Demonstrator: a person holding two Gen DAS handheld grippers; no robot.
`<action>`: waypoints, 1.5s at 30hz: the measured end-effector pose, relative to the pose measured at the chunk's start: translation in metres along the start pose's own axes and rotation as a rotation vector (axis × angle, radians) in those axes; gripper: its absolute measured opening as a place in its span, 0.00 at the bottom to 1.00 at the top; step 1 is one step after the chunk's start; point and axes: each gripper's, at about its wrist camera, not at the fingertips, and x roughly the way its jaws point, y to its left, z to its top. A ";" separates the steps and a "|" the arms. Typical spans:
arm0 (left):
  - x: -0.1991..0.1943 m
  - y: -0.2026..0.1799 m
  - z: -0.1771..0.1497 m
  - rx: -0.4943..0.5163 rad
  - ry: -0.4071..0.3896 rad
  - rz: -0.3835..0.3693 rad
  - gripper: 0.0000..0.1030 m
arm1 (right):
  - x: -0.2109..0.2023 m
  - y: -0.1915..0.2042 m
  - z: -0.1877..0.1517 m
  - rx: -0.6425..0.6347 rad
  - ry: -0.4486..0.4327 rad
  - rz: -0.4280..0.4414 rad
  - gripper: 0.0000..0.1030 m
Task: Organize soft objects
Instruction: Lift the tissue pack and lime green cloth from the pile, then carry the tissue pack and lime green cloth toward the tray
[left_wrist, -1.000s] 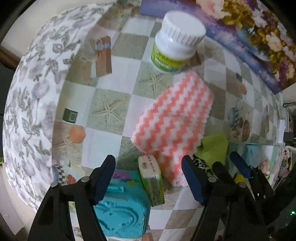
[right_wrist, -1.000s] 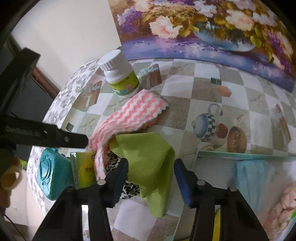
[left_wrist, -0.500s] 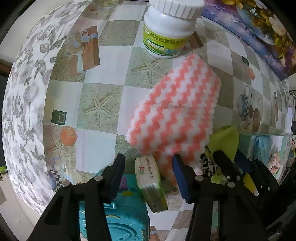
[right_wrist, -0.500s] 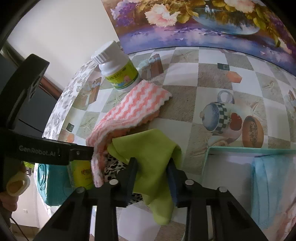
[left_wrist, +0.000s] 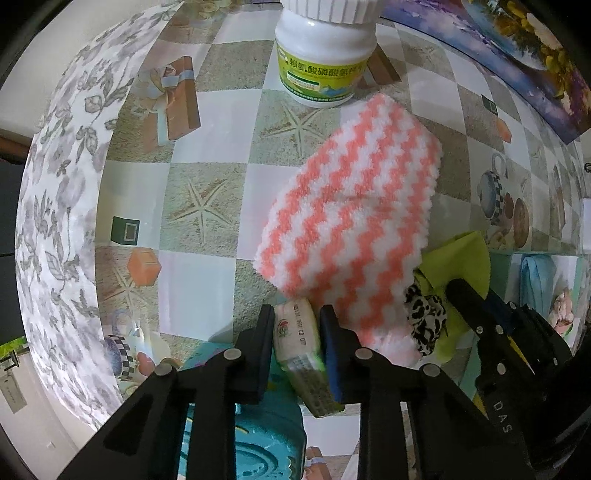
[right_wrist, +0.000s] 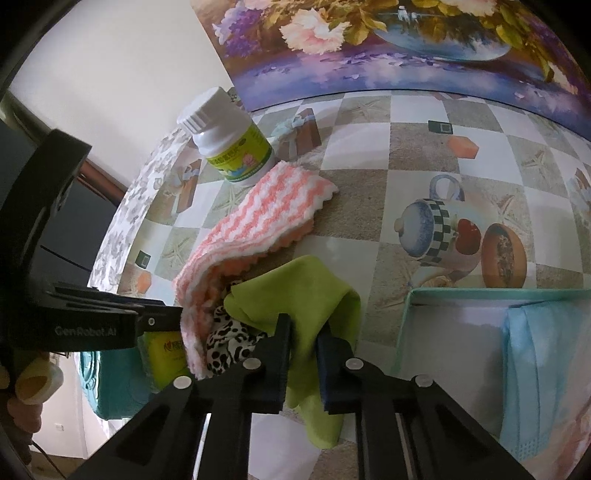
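Note:
My left gripper points down over a small tissue pack in white and green wrapping. Its jaws are closing and both pads touch the pack's sides. A pink-and-white striped cloth lies just beyond it, draped over a leopard-print piece. My right gripper is closing on the near fold of a lime-green cloth, which is pinched between its pads. The striped cloth lies to its left in the right wrist view.
A white pill bottle stands behind the striped cloth. A teal moulded case lies under the left gripper. A pale tray at the right holds a light blue cloth. A flower painting backs the table, whose edge curves along the left.
Both grippers closed from wide open, the left onto the tissue pack and the right onto the green cloth. The left gripper also sank towards the table.

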 end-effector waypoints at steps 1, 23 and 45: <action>0.000 -0.001 -0.002 -0.002 -0.002 0.001 0.24 | -0.001 -0.001 0.000 0.004 -0.003 0.003 0.11; -0.084 -0.001 -0.017 -0.031 -0.124 0.019 0.23 | -0.053 0.002 0.008 -0.005 -0.110 0.044 0.06; -0.169 -0.067 -0.111 -0.020 -0.517 -0.123 0.23 | -0.189 0.021 -0.009 -0.033 -0.325 -0.046 0.06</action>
